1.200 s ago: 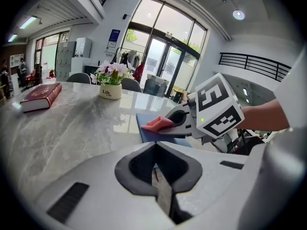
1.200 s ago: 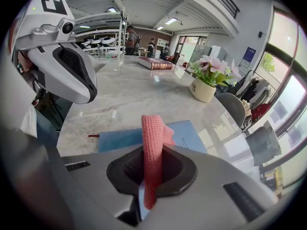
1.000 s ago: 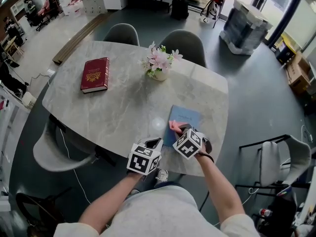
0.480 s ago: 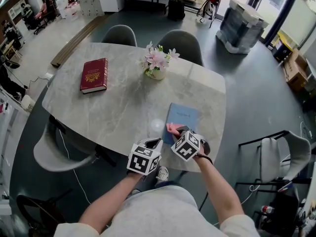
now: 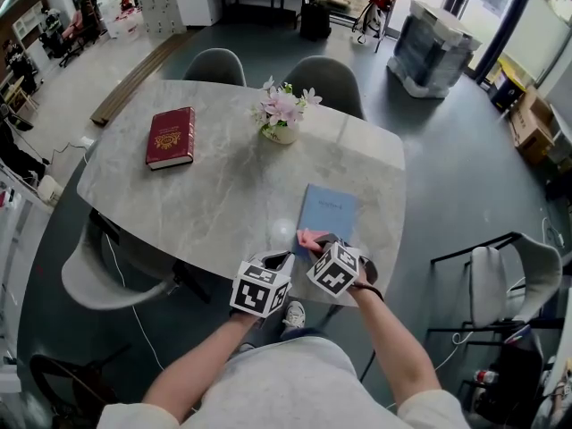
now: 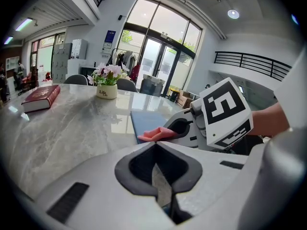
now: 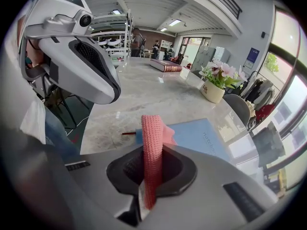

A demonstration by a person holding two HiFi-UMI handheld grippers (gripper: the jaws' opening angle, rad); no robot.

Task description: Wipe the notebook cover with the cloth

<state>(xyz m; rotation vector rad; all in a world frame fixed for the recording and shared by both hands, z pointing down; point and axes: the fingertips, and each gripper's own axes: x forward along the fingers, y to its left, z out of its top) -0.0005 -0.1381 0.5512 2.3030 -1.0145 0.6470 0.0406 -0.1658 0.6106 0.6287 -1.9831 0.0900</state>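
Seen from the head camera, a person stands at the near edge of a marble table [image 5: 206,195] with a gripper in each hand. The right gripper [image 5: 319,241] holds a pink cloth [image 5: 309,238] at the near left corner of a blue notebook [image 5: 328,213], which lies flat near the table's front edge. The left gripper [image 5: 280,259] hovers just beside it, over bare tabletop. A red book [image 5: 171,137] and a pot of flowers [image 5: 282,116] sit well apart on the far side.

From the left gripper [image 6: 156,145], the jaws are pressed together with nothing between them. Ahead lie the cloth [image 6: 156,134] and the notebook [image 6: 143,120].

From the right gripper [image 7: 152,153], the jaws are clamped on the cloth [image 7: 152,128], its free end draped towards the notebook [image 7: 197,135].
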